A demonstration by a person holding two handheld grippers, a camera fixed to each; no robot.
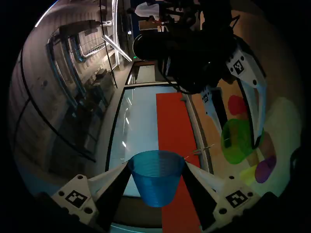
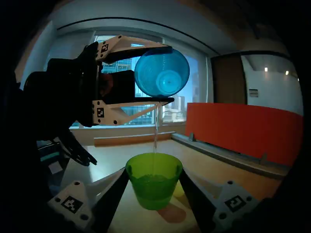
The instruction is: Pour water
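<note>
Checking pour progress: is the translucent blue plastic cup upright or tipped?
Tipped: the translucent blue plastic cup lies sideways, a thin water stream falling from its rim into the green plastic cup.

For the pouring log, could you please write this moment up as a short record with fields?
Left tongs: shut on the blue cup, tipped on its side
Right tongs: shut on the green cup, upright
Water: thin stream falling from blue cup into green cup
Green cup fill: partly filled
Backdrop: window, orange panel
</note>
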